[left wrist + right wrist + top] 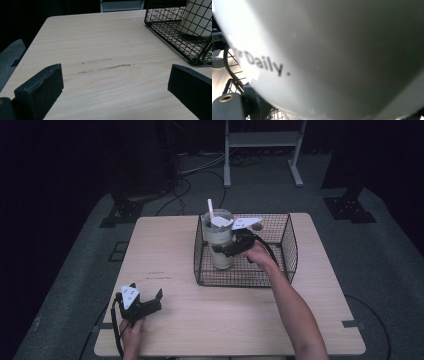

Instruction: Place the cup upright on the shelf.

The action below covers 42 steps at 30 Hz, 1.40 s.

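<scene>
One tumbler (219,241), w/ lid and straw (210,208), stands upright in the wire basket (290,245), gripped at mid-body by the right gripper (223,251); jaws clamped on it. Should be kept vertical, lifted straight, rim cleared. Printed text: "Daily." legible, rest blurred. Left gripper (148,299) is spread wide, nothing between its fingers (40,90), over the table (105,82).

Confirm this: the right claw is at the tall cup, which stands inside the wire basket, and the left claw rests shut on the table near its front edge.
Not quite. The left claw is open, not shut: the left gripper view shows its jaws wide apart with bare table between them. The rest holds: in the high view the right claw is at the tall cup, which stands inside the wire basket.
</scene>
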Motion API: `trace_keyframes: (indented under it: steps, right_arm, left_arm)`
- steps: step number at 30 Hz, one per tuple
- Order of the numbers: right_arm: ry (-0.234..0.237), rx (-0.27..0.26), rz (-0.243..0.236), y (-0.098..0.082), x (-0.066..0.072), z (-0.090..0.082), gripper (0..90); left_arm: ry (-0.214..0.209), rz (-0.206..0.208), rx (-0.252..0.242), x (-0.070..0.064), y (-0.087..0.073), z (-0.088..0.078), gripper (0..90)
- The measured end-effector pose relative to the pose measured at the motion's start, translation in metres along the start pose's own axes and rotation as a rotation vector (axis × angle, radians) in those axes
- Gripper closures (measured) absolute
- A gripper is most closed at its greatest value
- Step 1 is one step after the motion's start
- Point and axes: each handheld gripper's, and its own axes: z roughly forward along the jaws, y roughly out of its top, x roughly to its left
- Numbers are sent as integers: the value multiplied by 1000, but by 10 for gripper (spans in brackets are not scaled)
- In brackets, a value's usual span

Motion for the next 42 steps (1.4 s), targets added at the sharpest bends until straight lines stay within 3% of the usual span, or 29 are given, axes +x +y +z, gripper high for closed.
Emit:
trace_keyframes:
  steps: [5, 22, 35, 42]
  right_arm:
    - [11, 48, -14, -4, -2, 2, 86]
    - [23, 15, -23, -15, -2, -7, 82]
    - [19, 28, -30, -17, -3, -16, 77]
    - [16, 60, -36, -18, -3, -23, 78]
  left_arm:
    - [0, 4, 1, 0, 0, 0, 0]
    - [0, 8, 3, -1, 0, 0, 0]
    - [1, 10, 4, -1, 0, 0, 0]
    - [4, 14, 6, -1, 0, 0, 0]
